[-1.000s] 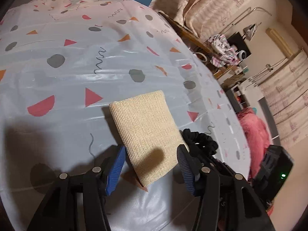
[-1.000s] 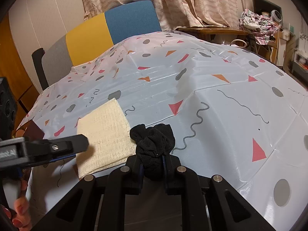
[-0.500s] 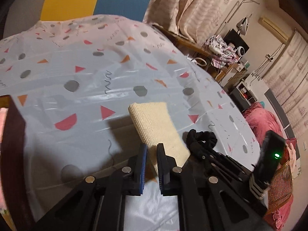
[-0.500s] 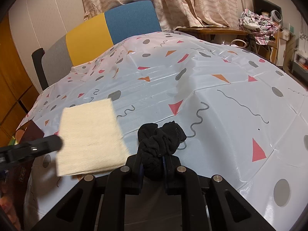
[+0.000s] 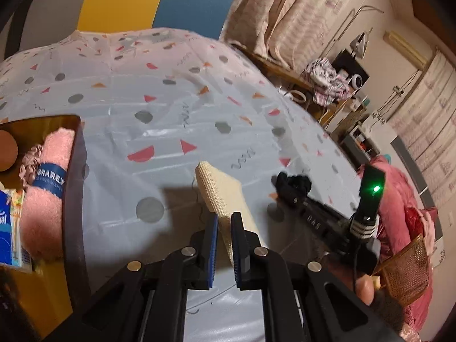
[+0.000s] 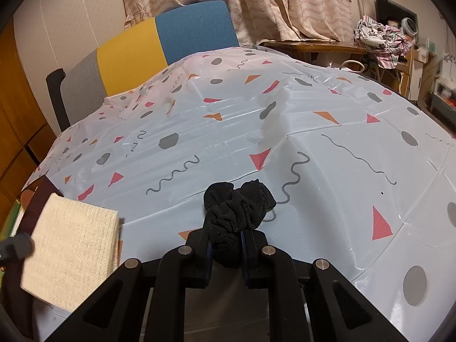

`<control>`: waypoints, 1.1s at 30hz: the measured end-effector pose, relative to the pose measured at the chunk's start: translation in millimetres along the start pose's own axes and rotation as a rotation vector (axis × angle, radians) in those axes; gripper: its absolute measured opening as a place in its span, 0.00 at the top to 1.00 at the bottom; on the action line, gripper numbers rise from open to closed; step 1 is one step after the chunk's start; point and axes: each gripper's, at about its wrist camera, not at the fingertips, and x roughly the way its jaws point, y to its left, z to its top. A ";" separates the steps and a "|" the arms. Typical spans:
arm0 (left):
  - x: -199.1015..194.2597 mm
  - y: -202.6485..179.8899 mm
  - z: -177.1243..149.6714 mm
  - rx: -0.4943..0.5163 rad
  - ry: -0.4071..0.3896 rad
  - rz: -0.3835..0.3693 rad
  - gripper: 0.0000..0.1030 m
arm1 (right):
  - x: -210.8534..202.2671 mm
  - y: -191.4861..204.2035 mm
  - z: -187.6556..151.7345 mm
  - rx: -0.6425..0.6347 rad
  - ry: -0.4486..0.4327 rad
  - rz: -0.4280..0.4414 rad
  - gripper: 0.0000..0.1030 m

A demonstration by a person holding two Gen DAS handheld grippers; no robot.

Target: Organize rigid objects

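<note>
My left gripper [image 5: 224,245] is shut on a beige woven cloth pad [image 5: 221,196] and holds it edge-on above the table. The pad also shows at the lower left of the right wrist view [image 6: 72,253], lifted off the table. My right gripper [image 6: 225,252] is shut on a black scrunchie [image 6: 238,212], low over the patterned tablecloth [image 6: 285,119]. In the left wrist view the scrunchie [image 5: 293,183] and the right gripper lie to the right of the pad.
A dark brown box [image 5: 74,199] at the table's left edge holds a pink rolled towel [image 5: 48,199] with a blue band and other items. A yellow and blue chair [image 6: 168,40] stands behind the table. A wicker basket [image 5: 407,270] sits off the right.
My left gripper closed on the beige pad, lifted it off the table and carried it left, towards the box. My right gripper stayed put with the scrunchie.
</note>
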 end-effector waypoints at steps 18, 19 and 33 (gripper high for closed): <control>19.8 -18.3 -11.9 -0.079 0.060 0.255 0.10 | -0.2 -0.7 -0.2 0.008 -0.002 0.008 0.86; 22.2 -19.5 -9.8 -0.089 0.069 0.245 0.10 | -0.2 -0.5 -0.1 0.007 -0.002 0.007 0.86; 96.7 -46.2 10.9 0.074 0.175 0.362 0.11 | 0.0 -2.1 -0.1 0.023 -0.005 0.020 0.86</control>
